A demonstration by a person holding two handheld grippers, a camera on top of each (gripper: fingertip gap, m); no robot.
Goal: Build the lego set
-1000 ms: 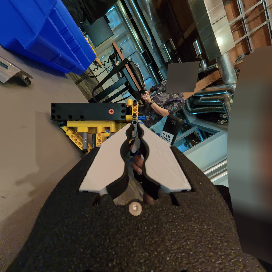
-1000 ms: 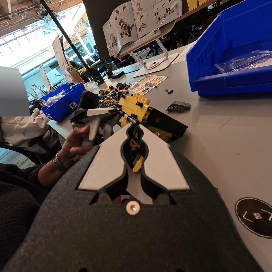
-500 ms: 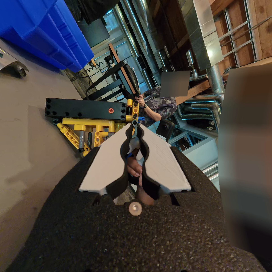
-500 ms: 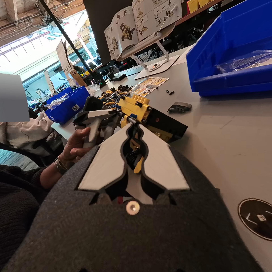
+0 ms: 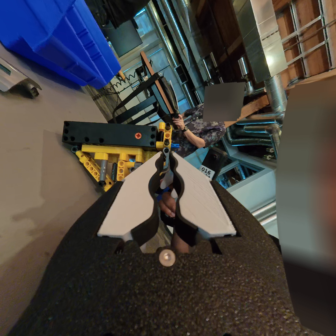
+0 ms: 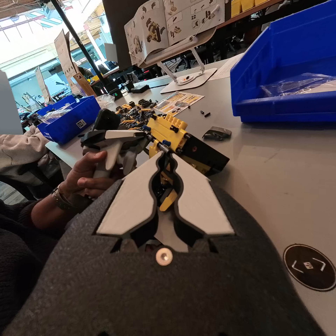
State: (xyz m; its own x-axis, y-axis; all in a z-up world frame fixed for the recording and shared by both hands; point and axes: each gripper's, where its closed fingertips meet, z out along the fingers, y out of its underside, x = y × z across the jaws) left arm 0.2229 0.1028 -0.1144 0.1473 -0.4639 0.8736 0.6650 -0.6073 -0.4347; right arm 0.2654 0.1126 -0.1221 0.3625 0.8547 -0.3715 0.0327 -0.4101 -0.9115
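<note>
Grey table (image 6: 272, 181) carries everything. Right of the yellow-and-black model (image 6: 171, 131) sits the big blue bin (image 6: 283, 72), and behind the model an open instruction booklet (image 6: 163, 27) stands on a stand. The model itself is partly built, a black block joined to yellow beams, with its far end on the table and its near end lifted between the two tools.

The left gripper (image 5: 166, 154) is closed to a slit on a thin grey link (image 5: 165, 160) at the model's corner. The right gripper (image 6: 166, 154) is likewise nearly shut on a dark part at the model's near end. Which piece that is cannot be made out, as its fingers cover it. A hand (image 6: 87, 174) holds the left gripper's handle, left of the model.

Behind the model lies a pile of loose parts (image 6: 138, 112), unsorted. Just right of it rests a dark curved panel (image 6: 217, 133), and beyond that two tiny pins (image 6: 205, 113). The model's underside is hidden, and the bin's contents are blurred by plastic.
</note>
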